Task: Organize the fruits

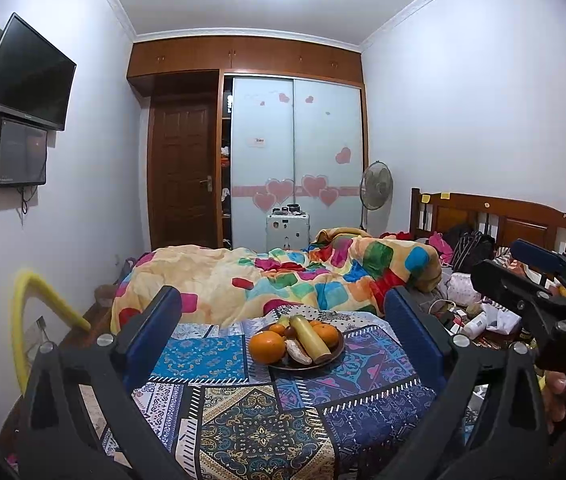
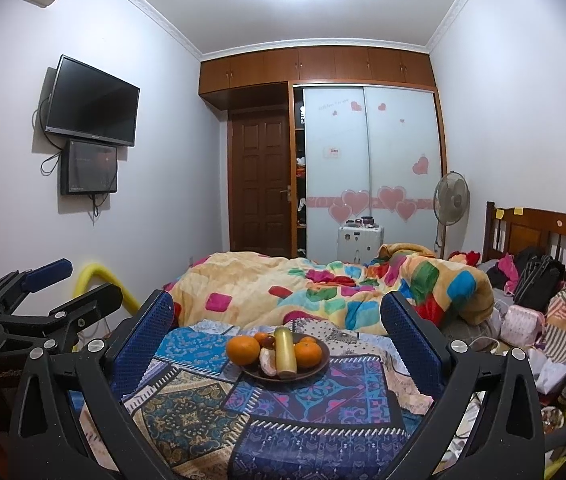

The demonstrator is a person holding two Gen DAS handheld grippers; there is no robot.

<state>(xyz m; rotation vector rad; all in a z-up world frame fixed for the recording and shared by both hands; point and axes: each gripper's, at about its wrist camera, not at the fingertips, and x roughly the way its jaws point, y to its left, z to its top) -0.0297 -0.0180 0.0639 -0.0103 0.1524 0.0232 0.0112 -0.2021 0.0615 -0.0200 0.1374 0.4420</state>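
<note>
Both grippers, left gripper [image 1: 283, 316] and right gripper [image 2: 279, 320], hang spread wide and empty, well short of the brown plate [image 1: 333, 356] of heaped fruit [image 1: 267, 346] on the patterned cloth [image 1: 243, 420], likely lining up a reach, though the back pieces hide behind a large orange [image 2: 243, 350].

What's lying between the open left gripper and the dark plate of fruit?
Only bare patchwork cloth between left gripper and dark round plate, in the left wrist view.
</note>
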